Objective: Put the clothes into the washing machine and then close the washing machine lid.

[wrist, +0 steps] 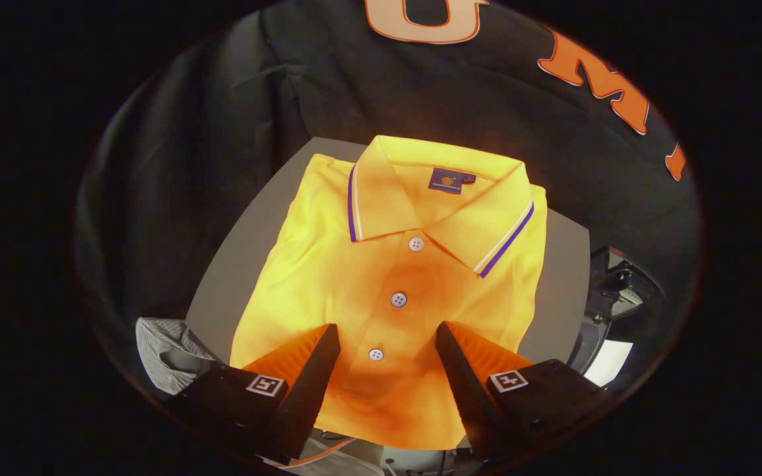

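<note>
Here, folded yellow polo shirt with purple-striped collar (394, 277) laid flat on grey surface (235, 284), collar toward 12 o'clock. Claw (386, 337) held apart above placket, nothing clamped, apparently set for pinch.

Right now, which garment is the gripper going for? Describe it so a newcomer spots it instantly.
On the grey table against the black booth wall lies a folded yellow polo shirt, collar away from the gripper, whose open fingers hover over its lower button placket. Its purple-and-white striped collar edge and three white buttons set it apart from the grey striped cloth beside the table.
</note>
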`<state>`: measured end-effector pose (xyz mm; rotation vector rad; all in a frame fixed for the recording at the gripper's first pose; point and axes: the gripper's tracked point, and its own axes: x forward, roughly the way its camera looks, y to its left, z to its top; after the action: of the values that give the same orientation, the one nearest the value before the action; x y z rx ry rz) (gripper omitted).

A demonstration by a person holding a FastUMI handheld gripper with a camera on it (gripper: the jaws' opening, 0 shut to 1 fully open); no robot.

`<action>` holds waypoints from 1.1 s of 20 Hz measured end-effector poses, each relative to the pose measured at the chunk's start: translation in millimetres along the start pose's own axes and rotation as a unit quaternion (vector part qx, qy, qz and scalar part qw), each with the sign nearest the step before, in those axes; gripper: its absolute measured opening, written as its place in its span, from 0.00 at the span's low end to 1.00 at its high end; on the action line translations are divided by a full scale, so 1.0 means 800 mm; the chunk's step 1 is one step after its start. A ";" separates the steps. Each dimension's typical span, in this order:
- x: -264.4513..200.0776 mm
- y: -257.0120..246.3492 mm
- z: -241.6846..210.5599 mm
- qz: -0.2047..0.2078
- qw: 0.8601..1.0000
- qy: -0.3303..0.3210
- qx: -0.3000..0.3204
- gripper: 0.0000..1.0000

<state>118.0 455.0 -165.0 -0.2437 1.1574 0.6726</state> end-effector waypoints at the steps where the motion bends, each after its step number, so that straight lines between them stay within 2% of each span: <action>1: 0.000 -0.002 -0.001 0.000 1.000 0.003 -0.004 0.87; 4: 0.004 -0.001 -0.003 0.008 0.999 0.005 -0.036 0.76; 6: 0.000 0.004 0.002 0.026 0.999 -0.006 -0.044 0.56; 8: 0.000 0.002 0.008 0.029 0.998 -0.026 -0.040 0.16; 9: -0.001 0.000 0.008 0.030 0.998 -0.042 -0.042 0.16; 10: 0.000 0.001 0.008 0.037 0.996 -0.064 -0.046 0.09; 13: -0.002 0.003 0.013 0.055 0.983 -0.168 -0.041 0.08; 17: -0.017 0.003 0.017 0.038 0.943 -0.330 -0.028 0.08; 22: -0.072 0.010 0.030 0.008 0.892 -0.450 -0.038 0.08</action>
<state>118.1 453.0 -102.4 0.0286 0.2387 0.7263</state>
